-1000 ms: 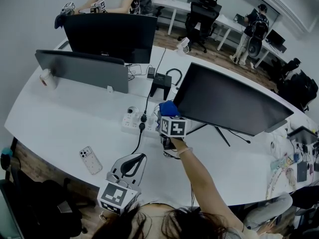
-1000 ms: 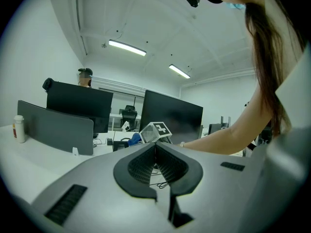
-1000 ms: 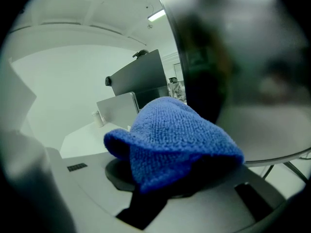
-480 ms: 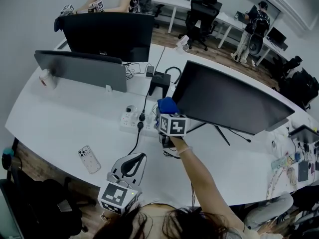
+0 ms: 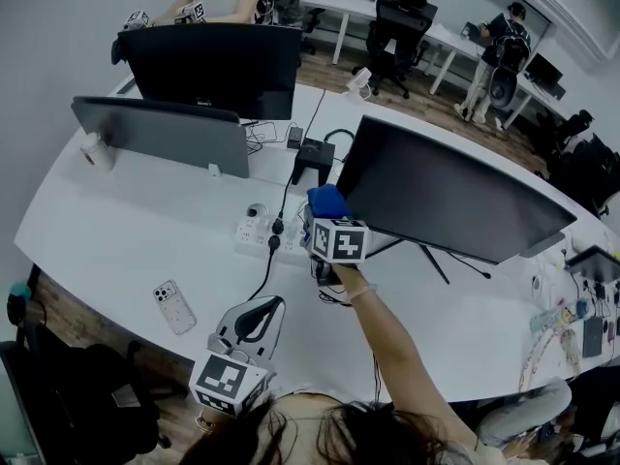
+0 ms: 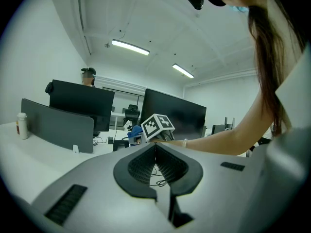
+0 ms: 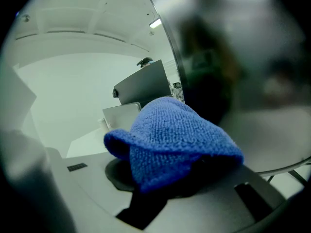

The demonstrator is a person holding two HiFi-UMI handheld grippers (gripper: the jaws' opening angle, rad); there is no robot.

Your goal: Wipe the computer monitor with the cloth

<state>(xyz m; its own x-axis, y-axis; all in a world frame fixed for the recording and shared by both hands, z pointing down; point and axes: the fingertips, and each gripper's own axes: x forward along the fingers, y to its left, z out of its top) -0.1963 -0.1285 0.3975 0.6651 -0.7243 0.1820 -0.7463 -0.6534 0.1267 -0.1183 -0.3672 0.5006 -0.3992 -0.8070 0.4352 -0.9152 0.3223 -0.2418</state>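
- Your right claw (image 5: 325,213) is clamped on the blue cloth (image 5: 327,201). In the right gripper view the cloth bulges from between the jaws and covers their tips.
- The cloth sits at the tip of that claw, at the lower left corner of the dark monitor (image 5: 446,197). It appears to touch the screen, though the close view is too blurred to confirm contact.
- Your left claw (image 5: 260,316) is held low and near you over the white surface (image 5: 126,221), well apart from the monitor. Its jaws are pressed together with nothing between them.
- A phone (image 5: 175,310) lies flat on the surface to the left of the left claw.
- A power strip (image 5: 262,232) lies just left of the right claw.
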